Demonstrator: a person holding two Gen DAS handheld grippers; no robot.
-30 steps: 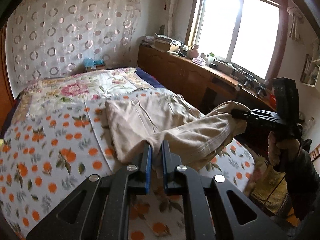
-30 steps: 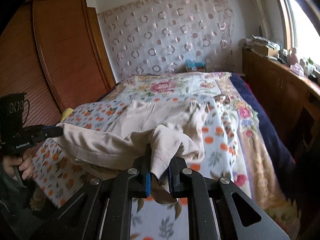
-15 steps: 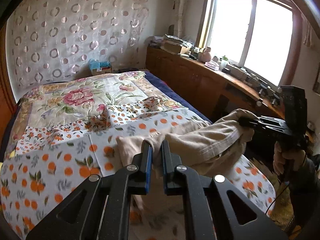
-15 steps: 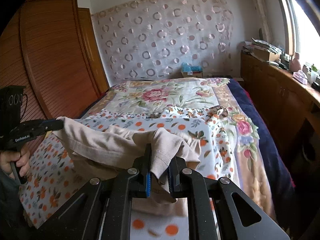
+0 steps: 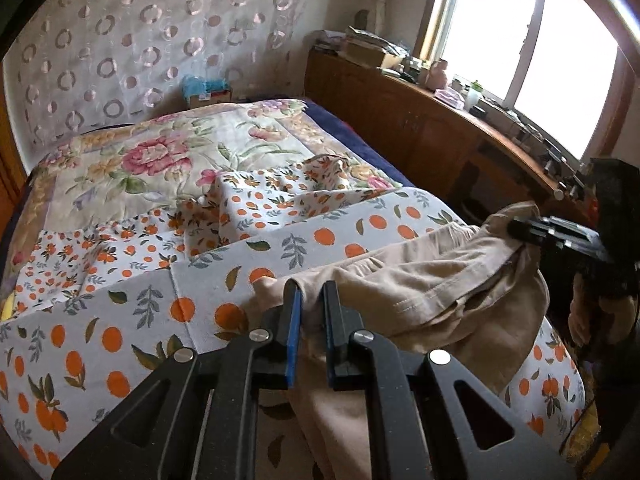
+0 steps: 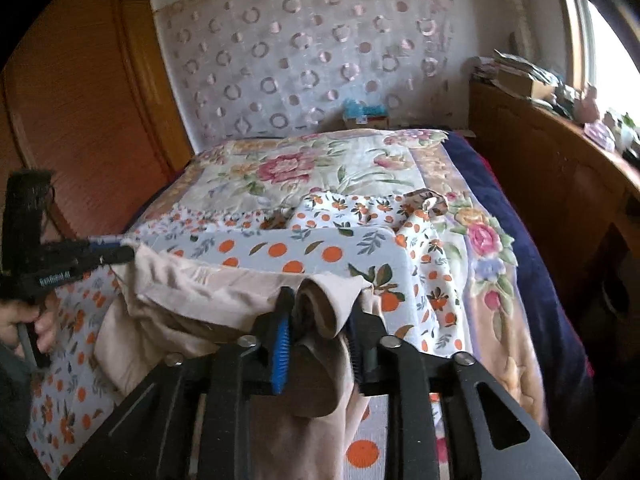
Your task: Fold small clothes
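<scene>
A beige garment (image 5: 432, 280) hangs between my two grippers at the near edge of the bed. My left gripper (image 5: 310, 300) is shut on one end of it; that end also shows in the right wrist view (image 6: 132, 264). My right gripper (image 6: 320, 308) has its jaws parted a little with a bunched fold of the garment (image 6: 224, 300) between them. In the left wrist view the right gripper (image 5: 516, 230) sits at the garment's far right end. Most of the cloth hangs over the bed's edge.
The bed has an orange-print sheet (image 5: 120, 320) and a floral quilt (image 5: 160, 152). A crumpled orange-print garment (image 6: 360, 212) lies mid-bed. A wooden cabinet (image 5: 420, 120) with clutter runs under the window on the right. A wooden wardrobe (image 6: 80, 100) stands on the left.
Both grippers have pulled the beige garment toward the near edge of the bed and off the sheet. The right gripper's jaws have widened around the fold.
</scene>
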